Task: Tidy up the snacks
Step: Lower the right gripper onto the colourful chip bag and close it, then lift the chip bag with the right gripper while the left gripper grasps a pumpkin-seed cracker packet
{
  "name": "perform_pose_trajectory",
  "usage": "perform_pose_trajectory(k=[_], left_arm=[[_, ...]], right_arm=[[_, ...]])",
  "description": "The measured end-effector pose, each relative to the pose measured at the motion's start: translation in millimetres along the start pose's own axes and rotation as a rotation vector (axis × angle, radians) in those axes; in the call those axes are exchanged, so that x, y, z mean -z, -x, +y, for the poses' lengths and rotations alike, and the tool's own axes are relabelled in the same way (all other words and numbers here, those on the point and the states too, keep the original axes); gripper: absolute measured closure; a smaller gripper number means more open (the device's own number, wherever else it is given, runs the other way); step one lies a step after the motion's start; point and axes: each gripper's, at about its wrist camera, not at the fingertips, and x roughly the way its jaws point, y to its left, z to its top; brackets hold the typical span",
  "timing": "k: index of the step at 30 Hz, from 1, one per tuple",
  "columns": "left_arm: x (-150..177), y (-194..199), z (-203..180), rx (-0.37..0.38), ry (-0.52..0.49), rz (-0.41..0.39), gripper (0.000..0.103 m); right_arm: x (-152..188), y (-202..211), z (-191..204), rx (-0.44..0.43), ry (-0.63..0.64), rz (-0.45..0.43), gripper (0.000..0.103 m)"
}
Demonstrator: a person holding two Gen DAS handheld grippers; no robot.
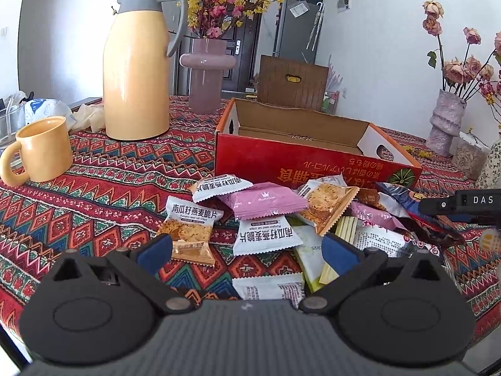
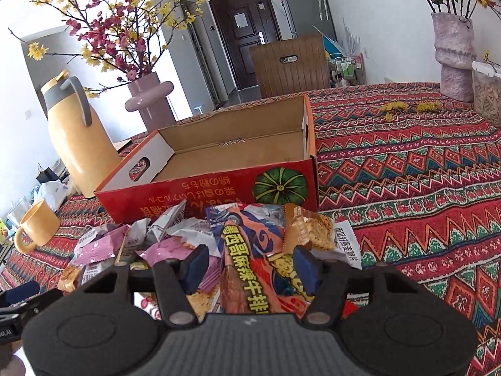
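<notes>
Your left gripper (image 1: 247, 250) points down at a slant over the near edge of the snack pile (image 1: 297, 219), its jaws spread wide with nothing between them; a white oat-crisp packet (image 1: 266, 238) lies just ahead of the blue pads (image 1: 156, 247). Your right gripper (image 2: 250, 266) tilts down at the same pile from the other side, jaws about halfway open around an orange-and-blue beef snack packet (image 2: 250, 250); the packet sits between the pads, but you cannot tell whether they press on it. The pile lies on the bench (image 2: 407, 172) directly in front of the red cardboard box (image 2: 219, 188), touching its near wall. The box stands open with only bare brown card showing inside. Left of the box stand a yellow thermos jug (image 1: 137, 72) and, nearer you, a yellow mug (image 1: 40, 153). Behind the box's left end is a mauve vase (image 1: 206, 75) of pink and yellow blossom. From the left wrist view, part of the right gripper shows at the pile's right edge.
</notes>
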Motion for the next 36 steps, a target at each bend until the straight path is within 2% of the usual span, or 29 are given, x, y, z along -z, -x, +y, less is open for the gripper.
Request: perform_pose_trajectory(k=[7,9,14,18,21,23,25,26,27,33,36], left_arm=[[-2,-6,1,-0.006,0.006,0.013,0.000],[-2,-7,2,-0.008,0.007,0.014,0.000],[-4,-8,4,-0.013,0.013,0.018,0.000],[-4,-11,5,-0.012,0.015,0.023,0.000],[-4,-12,5,-0.013,0.016,0.026,0.000],[-4,-11,6,-0.016,0.017,0.026,0.000],[-5,-10,7,-0.017,0.019,0.025,0.000],[-5,-10,7,-0.019,0.021,0.024,0.000],[-5,-9,8,-0.022,0.022,0.024,0.000],[-8,-12,15,-0.041,0.045,0.042,0.000],[-8,-14,20,-0.058,0.047,0.046,0.000]], right_arm=[[-8,-22,-5,-0.021,0.036,0.062,0.042],[-9,-28,-12,-0.028,0.014,0.078,0.034],[-6,-44,-27,-0.047,-0.046,0.125,0.025],[-3,-46,-31,-0.061,-0.071,0.112,0.020],[0,-46,-31,-0.061,-0.079,0.097,0.020],[1,-45,-31,-0.057,-0.078,0.092,0.021],[2,-43,-32,-0.058,-0.087,0.088,0.028],[2,-41,-33,-0.064,-0.095,0.083,0.039],[3,-37,-33,-0.072,-0.101,0.074,0.044],[10,-19,-25,-0.079,-0.080,0.005,0.044],[13,-3,-17,-0.056,-0.057,-0.071,0.044]])
